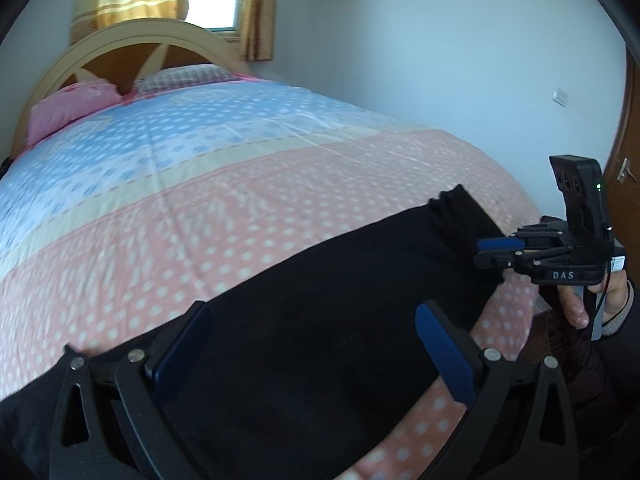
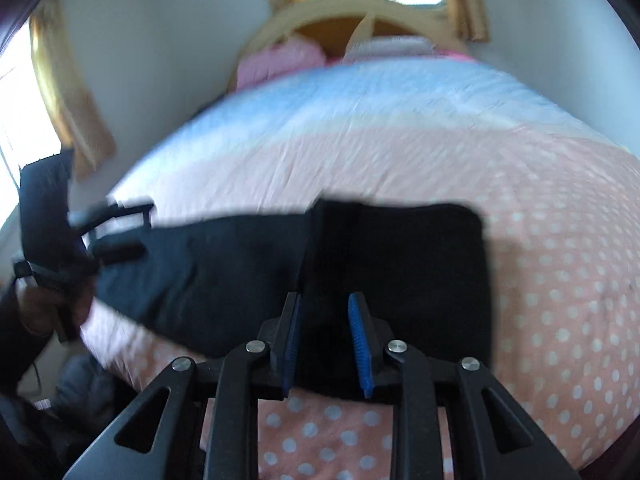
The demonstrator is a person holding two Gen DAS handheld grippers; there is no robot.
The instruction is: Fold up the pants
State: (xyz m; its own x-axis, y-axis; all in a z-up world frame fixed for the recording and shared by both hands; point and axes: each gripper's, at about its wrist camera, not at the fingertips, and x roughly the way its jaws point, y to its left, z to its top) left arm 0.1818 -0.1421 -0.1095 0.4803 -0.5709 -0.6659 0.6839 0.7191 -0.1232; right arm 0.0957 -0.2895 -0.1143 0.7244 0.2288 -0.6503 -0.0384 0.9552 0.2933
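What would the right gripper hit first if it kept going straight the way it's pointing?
Most likely the black fabric pants, lying right ahead of the right gripper on the pink polka-dot bedspread; depth is uncertain.

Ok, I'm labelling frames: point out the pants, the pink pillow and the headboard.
pants (image 2: 400,264): right wrist view, folded-over part.
pink pillow (image 1: 72,106): left wrist view, its middle.
headboard (image 1: 132,32): left wrist view, arched top.
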